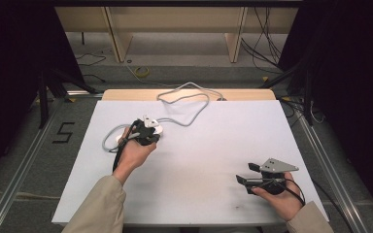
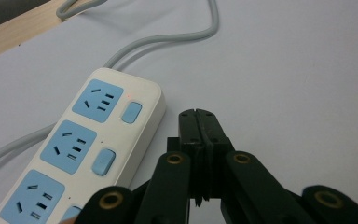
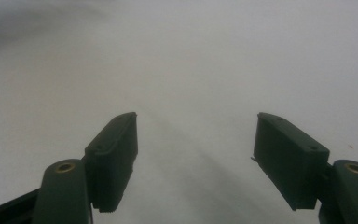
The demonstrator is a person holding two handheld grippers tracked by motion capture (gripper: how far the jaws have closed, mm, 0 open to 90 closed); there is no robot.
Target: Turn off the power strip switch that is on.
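My left hand-held gripper (image 2: 199, 122) has its jaws pressed together, holding nothing, just beside the white power strip (image 2: 81, 149) on the worktop (image 1: 199, 160). My right hand-held gripper (image 3: 196, 158) is wide apart, far off.

Evenly lit from above; white bench (image 1: 189, 160) bright, no hard glare. Surroundings left and right fall to near black in the high view. Soft, faint shadows under both hands. Left gripper view sharp on the power strip (image 2: 81, 149), with mild sheen on its casing; near jaws slightly soft. Right gripper view hazy and low in contrast, far bench surface out of focus, upper left corner darkened.
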